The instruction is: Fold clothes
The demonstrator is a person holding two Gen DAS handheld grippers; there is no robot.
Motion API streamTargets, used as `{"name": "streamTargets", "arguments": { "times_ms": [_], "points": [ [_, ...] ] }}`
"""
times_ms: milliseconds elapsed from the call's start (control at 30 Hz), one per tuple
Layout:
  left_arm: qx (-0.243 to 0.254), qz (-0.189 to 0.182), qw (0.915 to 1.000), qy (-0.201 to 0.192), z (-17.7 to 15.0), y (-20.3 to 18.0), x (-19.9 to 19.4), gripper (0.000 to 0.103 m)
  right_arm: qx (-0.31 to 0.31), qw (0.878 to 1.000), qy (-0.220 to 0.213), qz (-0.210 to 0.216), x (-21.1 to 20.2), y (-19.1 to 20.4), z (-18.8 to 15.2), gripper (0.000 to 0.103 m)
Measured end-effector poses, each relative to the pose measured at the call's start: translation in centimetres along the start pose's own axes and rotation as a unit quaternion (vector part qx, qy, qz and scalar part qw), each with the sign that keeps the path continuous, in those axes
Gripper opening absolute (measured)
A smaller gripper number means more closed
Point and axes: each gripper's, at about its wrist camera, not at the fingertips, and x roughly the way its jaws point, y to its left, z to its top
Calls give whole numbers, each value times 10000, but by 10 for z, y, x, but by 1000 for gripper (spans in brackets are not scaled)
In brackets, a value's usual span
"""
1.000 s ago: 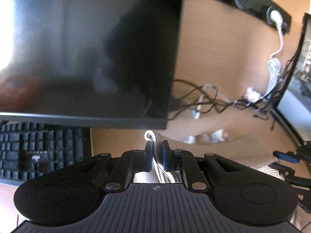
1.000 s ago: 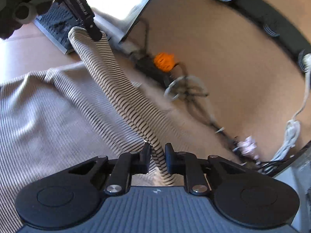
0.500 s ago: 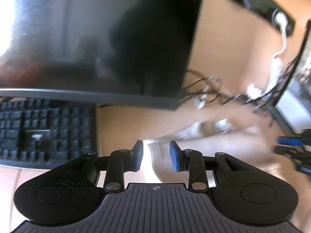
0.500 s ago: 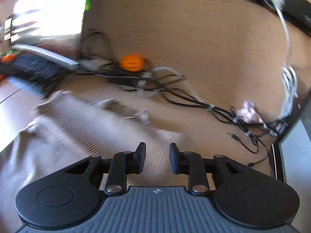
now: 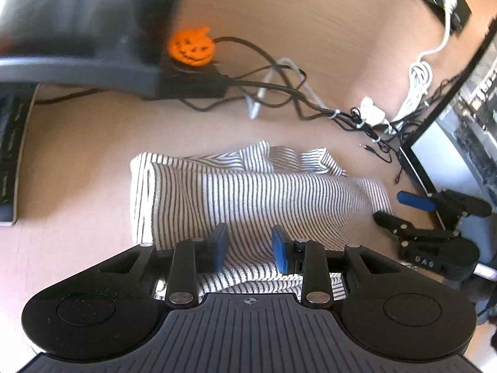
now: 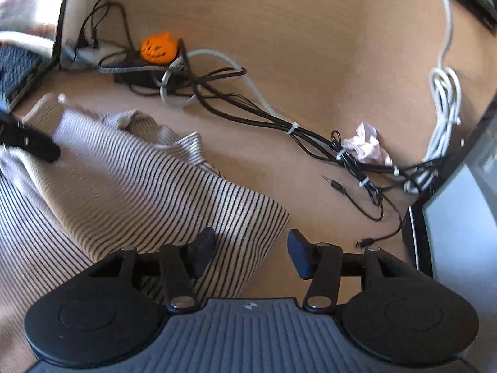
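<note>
- Keyboard (image 5: pixel 9 152) and monitor (image 5: pixel 77 31) sit at the far left of the surface (image 5: pixel 77 155), clear of the working area.
- Left hand-held gripper (image 5: pixel 250 245) hovers over the striped shirt (image 5: pixel 248 195); its jaws are opening, cloth lies beneath the gap, and neither pad presses on it, so it holds nothing.
- Shirt lies flat mid-surface as a folded bundle, its folded edge toward the monitor and a rumpled part along the far side, which looks like a fold just laid down.
- Pumpkin (image 5: pixel 191 48) and cables (image 5: pixel 279 90) lie beyond the shirt, near but apart from it.
- Right hand-held gripper (image 6: pixel 251 253) stands over the shirt's right corner; its jaws are opening wide, with one pad above the cloth and the other above bare surface, gripping nothing.
- Second monitor (image 6: pixel 459 217) borders the right edge.
</note>
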Motion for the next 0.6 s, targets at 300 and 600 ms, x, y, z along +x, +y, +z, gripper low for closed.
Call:
{"name": "streamTargets", "arguments": {
  "times_ms": [300, 600],
  "points": [
    [-484, 1011, 9930, -362, 18, 34, -20, 69, 2228, 9701, 178, 941, 14, -57, 8, 52],
    [-492, 853, 9951, 86, 33, 45, 17, 70, 3130, 9318, 482, 1774, 62, -77, 16, 61]
  ]
}}
